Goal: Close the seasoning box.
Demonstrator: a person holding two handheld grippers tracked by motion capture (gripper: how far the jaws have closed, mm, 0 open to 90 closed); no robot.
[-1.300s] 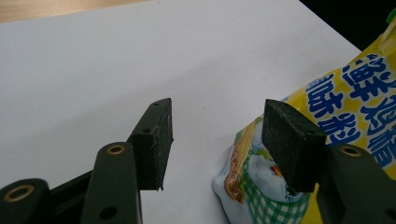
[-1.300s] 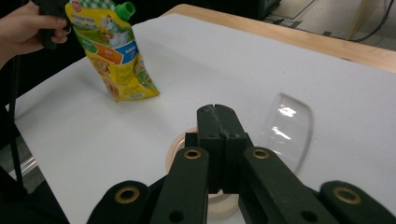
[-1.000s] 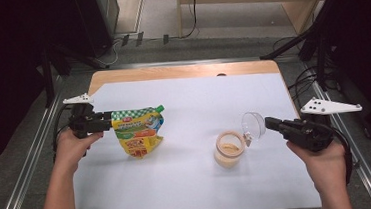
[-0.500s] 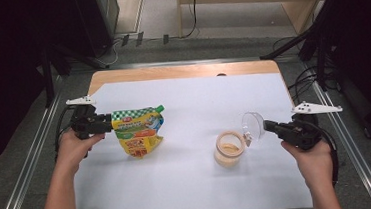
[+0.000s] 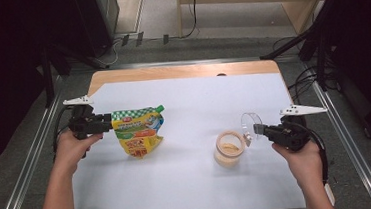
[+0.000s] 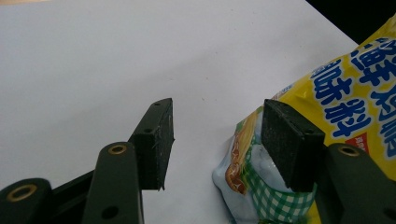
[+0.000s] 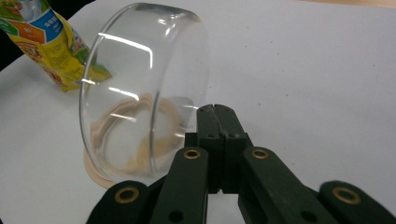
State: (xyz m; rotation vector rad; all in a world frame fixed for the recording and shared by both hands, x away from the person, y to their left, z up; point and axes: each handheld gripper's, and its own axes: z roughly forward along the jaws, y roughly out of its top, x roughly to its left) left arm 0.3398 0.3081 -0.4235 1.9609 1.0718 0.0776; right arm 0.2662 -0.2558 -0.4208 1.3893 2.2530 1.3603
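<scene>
High view has the left gripper [image 5: 105,123] at the left edge of the white table [image 5: 200,183], jaws spread apart around the checkered end of a yellow snack pouch [image 5: 136,133] without pinching it. On the right, the right gripper [image 5: 255,129] has its jaws pressed together, apparently clamped on the rim of a clear glass bowl [image 7: 140,93] tipped on its side, just beside a small tan cup [image 5: 228,148]

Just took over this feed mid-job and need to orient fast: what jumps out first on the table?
The yellow seasoning pouch with a green spout lies at the left of the white table cover, and the open left gripper straddles its checked end. At the right, the right gripper is shut on the clear glass lid, held tilted beside the beige jar.
</scene>
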